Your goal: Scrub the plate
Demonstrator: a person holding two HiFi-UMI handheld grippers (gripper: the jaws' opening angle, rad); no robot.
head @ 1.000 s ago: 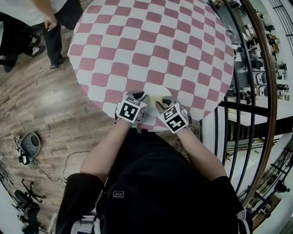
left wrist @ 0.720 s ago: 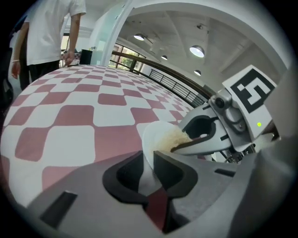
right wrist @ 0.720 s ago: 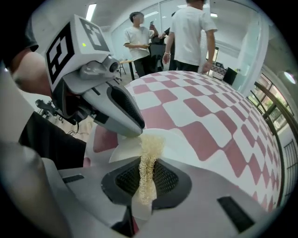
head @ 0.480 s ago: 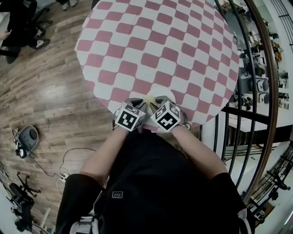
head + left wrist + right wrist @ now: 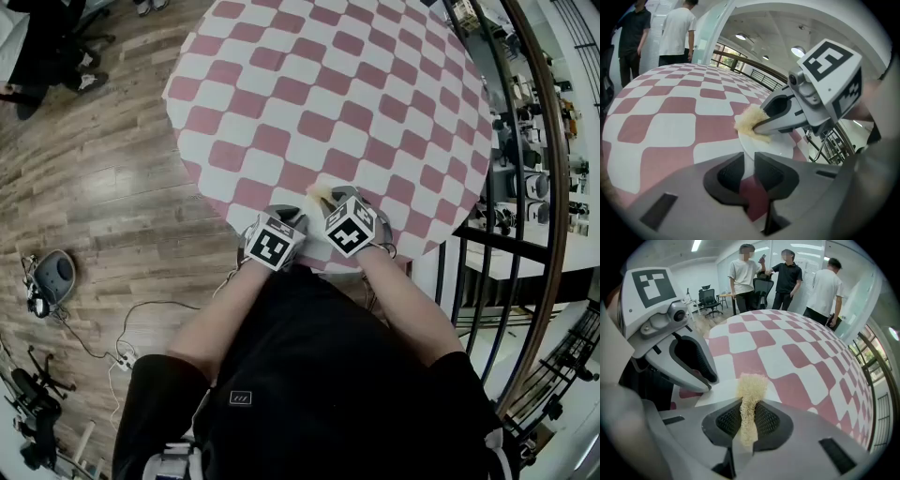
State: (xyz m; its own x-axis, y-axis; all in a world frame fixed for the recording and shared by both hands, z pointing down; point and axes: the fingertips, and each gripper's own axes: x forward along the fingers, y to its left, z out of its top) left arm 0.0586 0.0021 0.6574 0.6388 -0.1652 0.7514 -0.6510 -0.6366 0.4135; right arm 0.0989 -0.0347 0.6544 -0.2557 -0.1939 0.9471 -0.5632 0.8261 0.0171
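At the near edge of the round checkered desk (image 5: 328, 94) lies a white plate (image 5: 776, 146). The left tool (image 5: 749, 165) is clamped on the plate's near rim, while the right tool (image 5: 749, 420) pinches a pale fibrous scrubber (image 5: 751, 387), its tuft touching the plate's top, close beside the left tool.

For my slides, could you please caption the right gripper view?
Right gripper, shut on a pale mesh scrubber, over the white plate that the left gripper holds.
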